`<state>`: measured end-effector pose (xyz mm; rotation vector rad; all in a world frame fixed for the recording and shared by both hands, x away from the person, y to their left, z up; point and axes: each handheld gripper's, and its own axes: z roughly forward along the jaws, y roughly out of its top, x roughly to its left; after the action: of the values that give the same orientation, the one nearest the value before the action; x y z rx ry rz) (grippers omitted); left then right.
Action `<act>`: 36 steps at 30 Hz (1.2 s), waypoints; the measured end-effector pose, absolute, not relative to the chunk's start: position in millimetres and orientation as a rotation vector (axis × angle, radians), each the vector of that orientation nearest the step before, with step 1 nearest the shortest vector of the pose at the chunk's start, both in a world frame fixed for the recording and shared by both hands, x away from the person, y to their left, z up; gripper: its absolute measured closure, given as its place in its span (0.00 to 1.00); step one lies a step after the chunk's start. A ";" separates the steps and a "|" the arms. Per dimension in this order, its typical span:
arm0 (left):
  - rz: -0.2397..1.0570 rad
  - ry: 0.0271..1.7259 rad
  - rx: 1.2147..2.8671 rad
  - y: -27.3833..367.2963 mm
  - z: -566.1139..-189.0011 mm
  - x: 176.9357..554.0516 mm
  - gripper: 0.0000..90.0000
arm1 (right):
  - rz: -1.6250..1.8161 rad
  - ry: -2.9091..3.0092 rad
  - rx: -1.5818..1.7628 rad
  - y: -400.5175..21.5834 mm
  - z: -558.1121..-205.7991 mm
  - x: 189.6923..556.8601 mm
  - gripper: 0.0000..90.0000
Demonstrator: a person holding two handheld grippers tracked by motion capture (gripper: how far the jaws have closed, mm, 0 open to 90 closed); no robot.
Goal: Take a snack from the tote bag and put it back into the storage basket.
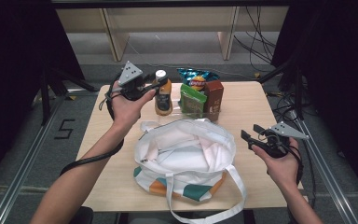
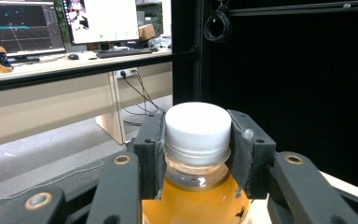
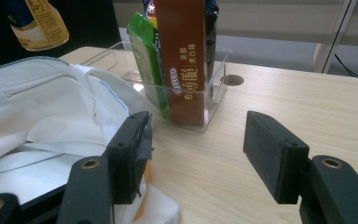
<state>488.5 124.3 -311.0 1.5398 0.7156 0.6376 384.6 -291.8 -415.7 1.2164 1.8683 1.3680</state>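
Clear bin [image 1: 214, 113] of snacks behind white bag [image 1: 186, 149].

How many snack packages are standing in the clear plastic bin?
3. A brown box at the right, a green packet to its left, and a blue chip bag behind both, all in the clear bin. More may be hidden behind them.

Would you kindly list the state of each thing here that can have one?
Bottle: capped, held at the neck.
Left gripper: shut on the bottle.
Right gripper: open, nothing between its jaws.
Tote bag: mouth open.
Clear bin: upright, holding snack packs.
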 end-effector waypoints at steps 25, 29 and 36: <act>0.656 0.735 1.551 115.9 -315.8 506.8 0.65 | 1.368 1.857 1.234 -292.3 -416.4 383.8 0.46; 0.659 0.739 1.554 115.0 -317.1 509.4 0.65 | 1.373 1.856 1.251 -291.8 -415.4 383.1 0.46; 0.661 0.746 1.560 113.9 -320.1 515.4 0.65 | 1.377 1.855 1.263 -291.2 -415.4 382.7 0.46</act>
<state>515.4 113.9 -320.1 1.5599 0.7462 0.6610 382.7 -291.2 -415.4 1.2631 1.8548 1.3766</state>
